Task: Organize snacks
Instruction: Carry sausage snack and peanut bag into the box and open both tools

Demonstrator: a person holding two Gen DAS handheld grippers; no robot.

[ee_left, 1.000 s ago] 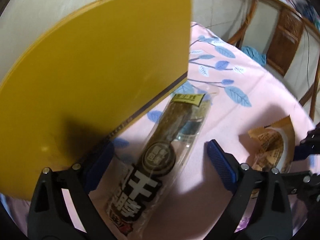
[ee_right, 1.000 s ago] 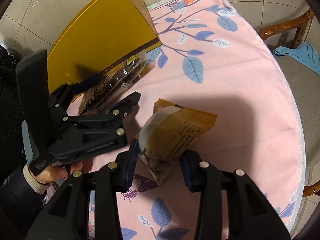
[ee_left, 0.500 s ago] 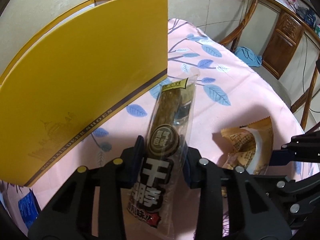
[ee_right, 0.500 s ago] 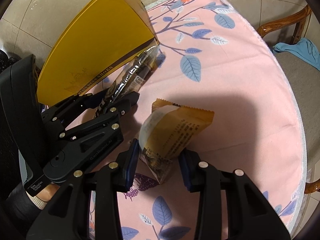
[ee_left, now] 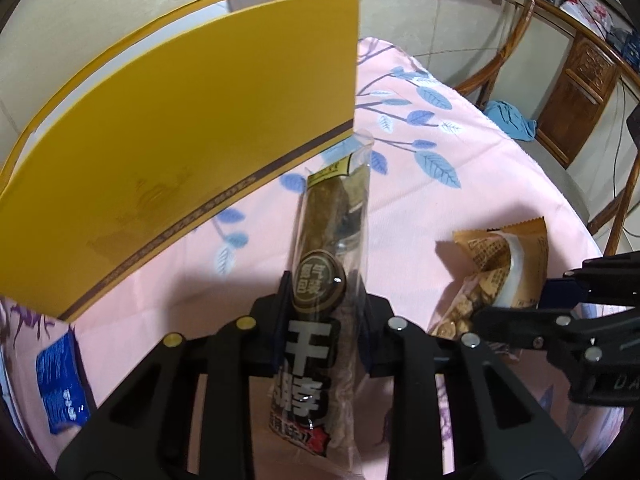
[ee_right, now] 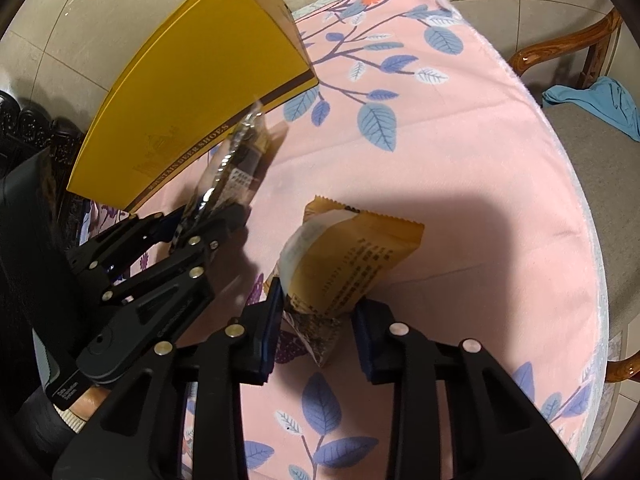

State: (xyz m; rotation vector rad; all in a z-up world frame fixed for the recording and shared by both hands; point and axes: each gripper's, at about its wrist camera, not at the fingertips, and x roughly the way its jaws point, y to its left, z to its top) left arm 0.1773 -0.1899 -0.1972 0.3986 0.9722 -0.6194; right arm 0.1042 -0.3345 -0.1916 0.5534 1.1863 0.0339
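Closest in, the left gripper (ee_left: 322,320) is clamped tight on a long clear snack stick pack (ee_left: 332,264), its two black fingers pinching the wrapper around the dark round label, so the pack points forward and up off the pink leaf-print tablecloth (ee_left: 420,208). From the other side the same pack (ee_right: 236,160) shows tilted, its far tip lifted near the lower edge of the yellow box. Just to its right, the right gripper (ee_right: 316,332) is closed on an orange snack packet (ee_right: 352,264); the blue-padded fingers press both sides of the packet's near end, and its far end looks to rest on the cloth, though I cannot be sure of that. In the left view that packet (ee_left: 504,264) sits low at the right, with the right gripper's black arm reaching in from the edge. At the left edge of the table a small blue packet (ee_left: 60,384) lies flat beside the box's near corner. Beyond the two held snacks stands the yellow shoe box (ee_left: 180,128), open at the top, with a brown stripe and lettering along its bottom edge. Farther back, past the round table's rim, a wooden chair (ee_right: 560,48) carries a crumpled blue cloth (ee_right: 592,100) on its seat.
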